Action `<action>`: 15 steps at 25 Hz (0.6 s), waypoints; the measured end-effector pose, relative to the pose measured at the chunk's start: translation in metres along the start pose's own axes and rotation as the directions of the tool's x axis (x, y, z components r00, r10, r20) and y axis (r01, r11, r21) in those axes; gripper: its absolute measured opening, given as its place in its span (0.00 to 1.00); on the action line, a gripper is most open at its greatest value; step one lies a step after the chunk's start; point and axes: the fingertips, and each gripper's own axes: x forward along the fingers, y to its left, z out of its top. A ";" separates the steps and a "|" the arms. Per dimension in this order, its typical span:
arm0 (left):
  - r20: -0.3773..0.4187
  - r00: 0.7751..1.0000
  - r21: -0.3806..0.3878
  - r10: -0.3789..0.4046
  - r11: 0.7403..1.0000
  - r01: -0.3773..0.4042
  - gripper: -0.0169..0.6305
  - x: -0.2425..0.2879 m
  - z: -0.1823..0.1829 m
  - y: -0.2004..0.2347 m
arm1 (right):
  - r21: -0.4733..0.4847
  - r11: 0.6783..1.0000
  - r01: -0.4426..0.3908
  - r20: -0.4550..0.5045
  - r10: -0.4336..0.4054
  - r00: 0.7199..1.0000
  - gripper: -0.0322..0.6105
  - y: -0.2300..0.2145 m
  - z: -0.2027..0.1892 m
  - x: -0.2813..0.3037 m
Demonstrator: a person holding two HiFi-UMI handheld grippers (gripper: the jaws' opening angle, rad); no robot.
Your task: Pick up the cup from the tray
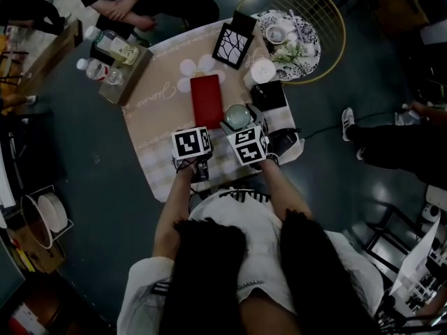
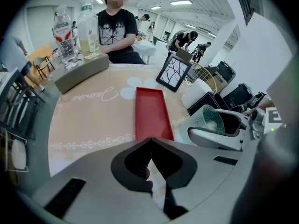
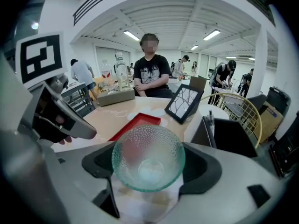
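Cup (image 3: 148, 155) sits pinched between the jaws of my right gripper (image 3: 149, 169), its dimpled clear glass mouth towards the camera. It is off the red tray (image 3: 135, 124), which lies bare just ahead and to the left. I judge the pick done, with only steady holding left. My left gripper (image 2: 150, 143) is pressed together on nothing. Cursive on the worktop (image 2: 93, 120) ahead of it reads roughly "Jasmine".

Red tray (image 1: 207, 100), clr dimpled cup (image 3: 148, 164)
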 end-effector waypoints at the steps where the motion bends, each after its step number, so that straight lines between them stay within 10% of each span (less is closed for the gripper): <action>1: 0.005 1.000 0.000 0.003 1.000 -0.003 0.03 -0.001 0.000 -0.001 | 0.012 1.000 0.003 -0.006 -0.003 1.000 0.68 -0.001 -0.006 0.000; 15: 0.021 0.999 -0.013 0.029 0.999 -0.029 0.03 -0.007 -0.010 0.005 | 0.045 0.999 0.006 0.024 -0.007 1.000 0.68 -0.004 -0.028 0.005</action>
